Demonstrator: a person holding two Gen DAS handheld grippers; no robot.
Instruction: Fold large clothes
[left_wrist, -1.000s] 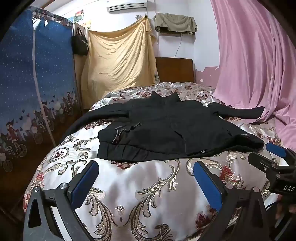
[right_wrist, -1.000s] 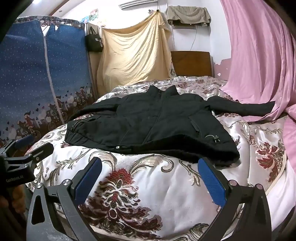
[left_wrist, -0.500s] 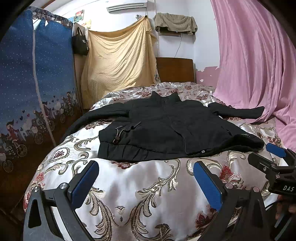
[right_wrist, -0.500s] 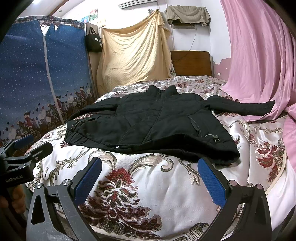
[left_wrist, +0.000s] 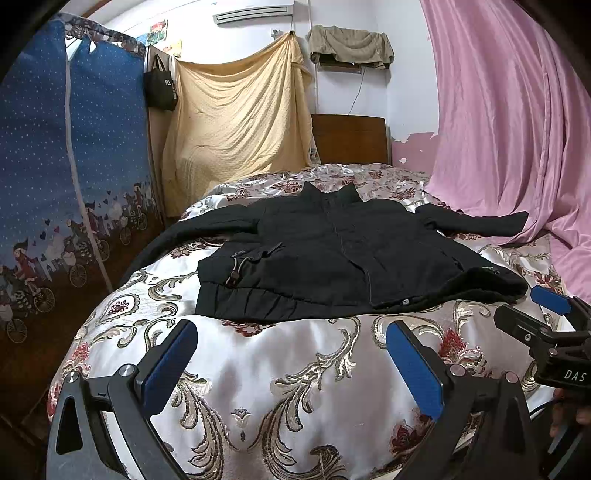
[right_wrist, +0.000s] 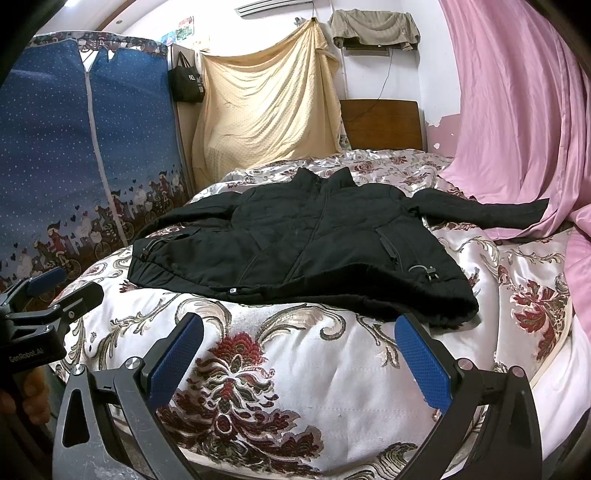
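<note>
Floral satin bedspread (left_wrist: 280, 373) covers the bed; across its middle my black jacket (left_wrist: 332, 254) lies flat, sleeves spread toward both side edges. Near the foot edge, my left gripper (left_wrist: 291, 354) and right gripper (right_wrist: 299, 349) hang released, grasping nothing.

Bedroom, white walls (left_wrist: 402, 74). Bed (left_wrist: 280, 369) with floral satin cover, wooden headboard (left_wrist: 351, 140) at far edge. Blue fabric wardrobe (left_wrist: 55, 166) left, yellow sheet (left_wrist: 236, 125) hung behind, pink curtain (left_wrist: 498, 129) right, air conditioner (left_wrist: 255, 13) up top.
</note>
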